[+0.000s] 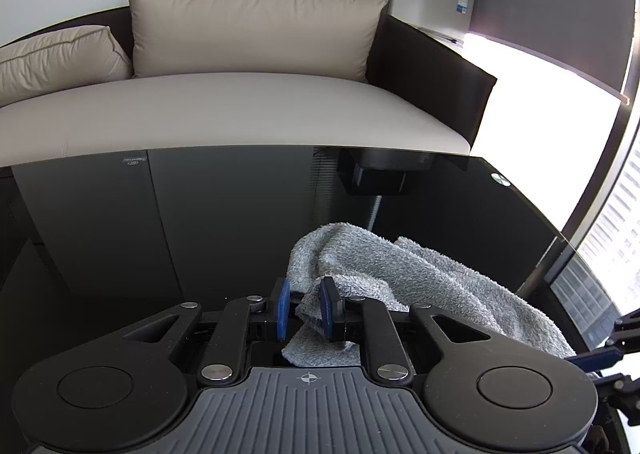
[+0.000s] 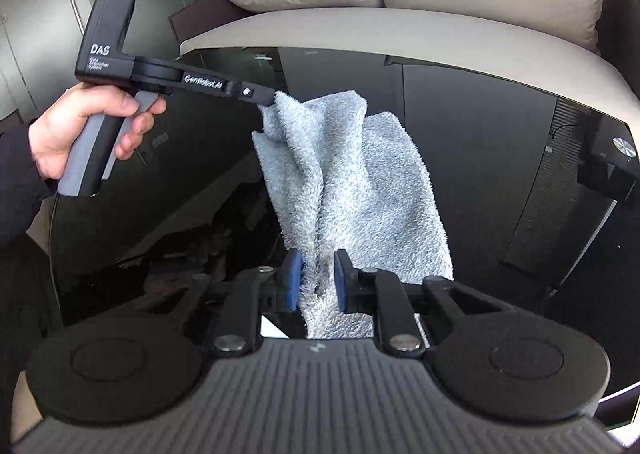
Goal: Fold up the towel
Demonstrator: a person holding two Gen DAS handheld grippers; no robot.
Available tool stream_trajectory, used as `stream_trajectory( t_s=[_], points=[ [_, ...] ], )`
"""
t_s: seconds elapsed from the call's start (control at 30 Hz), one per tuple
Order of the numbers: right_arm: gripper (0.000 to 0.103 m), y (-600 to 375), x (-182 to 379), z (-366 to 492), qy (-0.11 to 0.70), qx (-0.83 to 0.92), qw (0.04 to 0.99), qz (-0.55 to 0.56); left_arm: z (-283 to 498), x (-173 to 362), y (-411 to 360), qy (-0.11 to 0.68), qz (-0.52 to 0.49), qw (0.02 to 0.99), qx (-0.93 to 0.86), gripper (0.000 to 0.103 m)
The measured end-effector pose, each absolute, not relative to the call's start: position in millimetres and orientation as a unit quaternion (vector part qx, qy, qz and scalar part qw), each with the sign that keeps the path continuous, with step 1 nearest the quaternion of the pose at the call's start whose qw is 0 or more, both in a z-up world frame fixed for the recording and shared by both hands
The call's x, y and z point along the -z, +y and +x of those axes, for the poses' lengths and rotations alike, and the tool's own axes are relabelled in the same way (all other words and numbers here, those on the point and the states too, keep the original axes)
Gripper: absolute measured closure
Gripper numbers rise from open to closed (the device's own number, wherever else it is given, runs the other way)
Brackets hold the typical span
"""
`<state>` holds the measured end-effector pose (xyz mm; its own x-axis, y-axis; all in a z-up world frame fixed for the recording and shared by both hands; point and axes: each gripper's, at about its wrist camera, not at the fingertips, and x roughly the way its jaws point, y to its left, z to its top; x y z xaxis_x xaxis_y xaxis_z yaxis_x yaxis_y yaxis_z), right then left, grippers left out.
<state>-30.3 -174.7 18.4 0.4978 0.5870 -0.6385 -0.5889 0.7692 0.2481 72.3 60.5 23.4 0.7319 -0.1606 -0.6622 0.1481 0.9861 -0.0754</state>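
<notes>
A grey terry towel (image 2: 352,182) lies bunched and stretched over a black glass table (image 2: 500,134). My right gripper (image 2: 316,280) is shut on the towel's near end, with cloth between its blue pads. My left gripper (image 1: 306,308) is shut on the towel (image 1: 400,274) at another corner. In the right wrist view the left gripper (image 2: 269,99) reaches in from the left, held by a hand, and lifts the far corner above the table. The right gripper's blue pad shows at the right edge of the left wrist view (image 1: 596,358).
A beige sofa (image 1: 240,110) with cushions stands behind the table's far edge. A small fridge (image 1: 432,6) with a microwave on top is at the back right. A metal disc (image 2: 624,146) sits in the glass at the table's right corner.
</notes>
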Motion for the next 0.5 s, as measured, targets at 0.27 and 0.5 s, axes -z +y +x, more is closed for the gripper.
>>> stream_trajectory(
  t_s=[0.27,0.5],
  points=[
    [0.051,-191,-22,-16,0.340,-0.255,0.905,0.035,65,-11,80,0.397,-0.002,0.915,0.076,0.083],
    [0.051,-190,-12,6,0.328,-0.212,0.919,0.050,69,2,68,0.414,0.030,0.904,0.106,0.083]
  ],
)
